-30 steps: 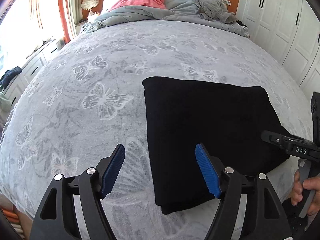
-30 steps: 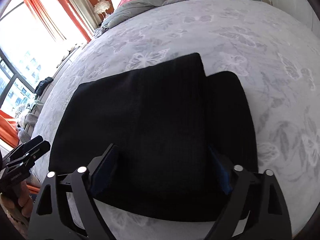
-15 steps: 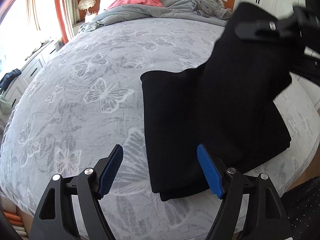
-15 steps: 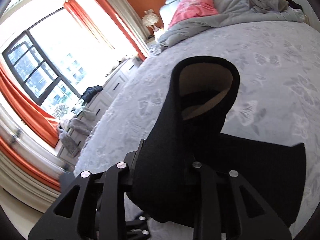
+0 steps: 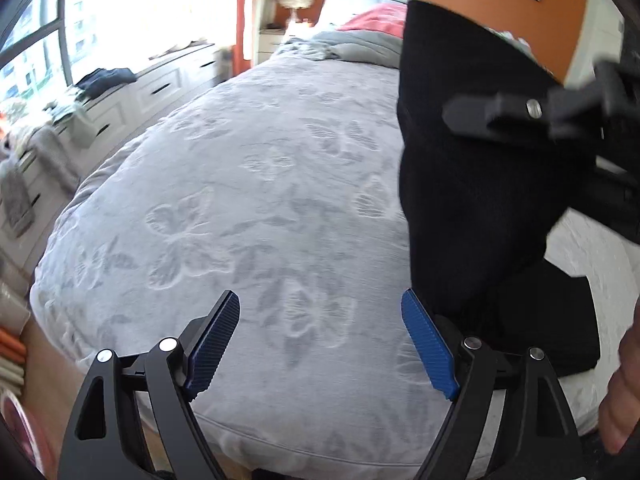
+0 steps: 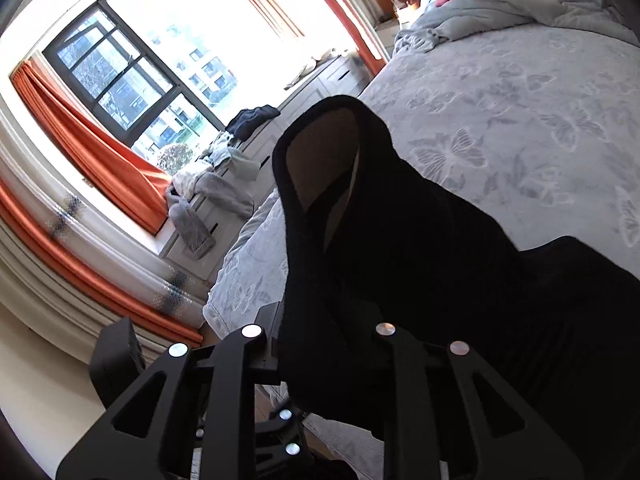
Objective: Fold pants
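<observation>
The black pants point(image 5: 476, 168) hang lifted above the grey butterfly bedspread point(image 5: 248, 208), with their lower part point(image 5: 560, 320) still lying on the bed's near right corner. My right gripper point(image 5: 516, 114) is shut on the pants and holds the raised fold high at the right. In the right wrist view the pants point(image 6: 400, 248) fill the space between the fingers point(image 6: 328, 336), and a tan lining shows in the open fold. My left gripper point(image 5: 320, 344) is open and empty, low over the bedspread, just left of the pants.
A pink pillow point(image 5: 380, 16) and a rumpled grey duvet point(image 5: 360, 42) lie at the bed's head. White drawers with loose clothes point(image 6: 224, 184) run under the window on the left. Orange curtains point(image 6: 100, 152) hang there. The bed's near edge point(image 5: 280, 440) is just below my left gripper.
My right gripper closed on the pants' edge and lifted it high off the bed, tilting toward the window. My left gripper stayed open and shifted left, away from the pants.
</observation>
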The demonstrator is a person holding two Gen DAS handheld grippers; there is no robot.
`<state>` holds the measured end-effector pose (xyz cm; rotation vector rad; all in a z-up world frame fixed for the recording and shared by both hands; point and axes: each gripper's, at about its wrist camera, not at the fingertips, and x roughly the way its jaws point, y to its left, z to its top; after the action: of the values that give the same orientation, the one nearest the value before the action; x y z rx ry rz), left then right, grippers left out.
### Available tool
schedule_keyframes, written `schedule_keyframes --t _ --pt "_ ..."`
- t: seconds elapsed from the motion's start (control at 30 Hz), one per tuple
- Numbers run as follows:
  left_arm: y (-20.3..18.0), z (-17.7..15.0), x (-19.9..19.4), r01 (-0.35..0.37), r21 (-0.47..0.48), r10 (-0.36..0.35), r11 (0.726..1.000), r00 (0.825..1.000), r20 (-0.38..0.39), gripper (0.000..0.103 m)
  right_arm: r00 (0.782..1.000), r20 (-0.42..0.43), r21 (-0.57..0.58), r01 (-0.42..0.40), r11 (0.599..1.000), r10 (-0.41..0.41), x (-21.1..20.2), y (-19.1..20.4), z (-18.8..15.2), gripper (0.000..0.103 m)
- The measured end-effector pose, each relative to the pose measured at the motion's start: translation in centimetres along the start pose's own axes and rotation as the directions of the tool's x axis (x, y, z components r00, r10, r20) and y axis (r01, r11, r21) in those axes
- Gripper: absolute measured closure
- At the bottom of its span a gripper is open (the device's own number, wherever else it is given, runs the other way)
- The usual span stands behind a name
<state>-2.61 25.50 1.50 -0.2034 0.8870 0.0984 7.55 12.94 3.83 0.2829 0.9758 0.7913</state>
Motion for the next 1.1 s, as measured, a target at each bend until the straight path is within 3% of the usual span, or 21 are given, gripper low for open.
schedule_keyframes --t 0.13,0.2,0.3,0.37,0.4,0.47,0.5,0.53,0.6,0.7,0.77,0.8,0.83,0.93,1.03,1.1 --pt "5.1 0.9 -0.2 -0.011 -0.165 0.013 0.986 1.000 0.010 0.023 0.999 0.034 0.024 -0.015 1.000 0.014 -0.2 -0.1 0.0 0.089" --pt "6.0 1.3 -0.6 0.027 -0.215 -0.023 0.976 0.999 0.023 0.023 0.993 0.114 0.054 -0.042 0.998 0.036 -4.3 -1.8 0.4 0.089" --pt "4.8 2.1 -1.1 0.084 -0.206 -0.073 0.975 0.996 0.059 0.023 0.965 0.262 0.110 -0.036 0.993 0.006 -13.6 -6.7 -0.7 0.089" --pt "2.6 2.3 -1.2 0.126 -0.161 -0.116 0.979 0.991 0.065 0.023 0.938 0.324 0.167 0.068 0.984 -0.120 -19.8 -11.2 -3.8 0.088" --pt "1.3 2.3 -1.1 0.144 -0.137 -0.137 0.980 0.989 0.060 0.022 0.923 0.326 0.205 0.145 0.968 -0.207 -21.9 -13.6 -5.7 0.082" --pt "-1.8 2.0 -0.5 0.180 -0.079 -0.179 0.980 0.984 0.026 0.021 0.851 0.279 0.331 0.348 0.877 -0.444 -25.2 -19.1 -10.8 0.064" --pt "-3.3 1.7 -0.1 0.204 -0.048 -0.204 0.978 0.979 0.007 0.021 0.810 0.226 0.398 0.430 0.810 -0.541 -26.3 -21.9 -13.4 0.060" --pt "-5.2 1.3 0.3 0.228 -0.012 -0.228 0.974 0.974 -0.017 0.021 0.786 0.179 0.456 0.467 0.758 -0.592 -27.2 -24.2 -15.4 0.060" --pt "-8.7 0.4 1.2 0.262 0.047 -0.259 0.964 0.964 -0.067 0.021 0.793 0.175 0.553 0.411 0.725 -0.584 -28.8 -27.3 -18.5 0.060" --pt "-13.6 -1.2 2.6 0.309 0.126 -0.292 0.943 0.947 -0.135 0.021 0.818 0.226 0.541 0.345 0.767 -0.528 -29.5 -27.6 -18.3 0.060" --pt "-16.4 -2.0 3.6 0.315 0.163 -0.289 0.935 0.943 -0.165 0.021 0.837 0.233 0.493 0.336 0.802 -0.495 -28.8 -27.0 -16.7 0.049" --pt "-17.4 -2.3 3.9 0.317 0.174 -0.288 0.933 0.942 -0.172 0.021 0.851 0.226 0.457 0.336 0.823 -0.473 -28.0 -26.7 -15.8 0.032" --pt "-18.4 -2.5 4.3 0.320 0.184 -0.289 0.929 0.941 -0.176 0.021 0.867 0.205 0.413 0.344 0.843 -0.454 -26.8 -26.6 -14.9 0.026" --pt "-20.5 -2.6 5.0 0.314 0.204 -0.281 0.927 0.944 -0.174 0.021 0.895 0.125 0.367 0.359 0.858 -0.428 -23.1 -27.3 -14.1 0.026" --pt "-21.6 -2.6 5.8 0.306 0.219 -0.270 0.927 0.946 -0.179 0.021 0.886 0.069 0.374 0.403 0.835 -0.458 -20.3 -28.7 -14.6 0.026" --pt "-21.9 -2.6 6.3 0.309 0.222 -0.268 0.925 0.943 -0.195 0.021 0.873 0.097 0.357 0.418 0.835 -0.479 -19.7 -28.4 -15.0 0.024"
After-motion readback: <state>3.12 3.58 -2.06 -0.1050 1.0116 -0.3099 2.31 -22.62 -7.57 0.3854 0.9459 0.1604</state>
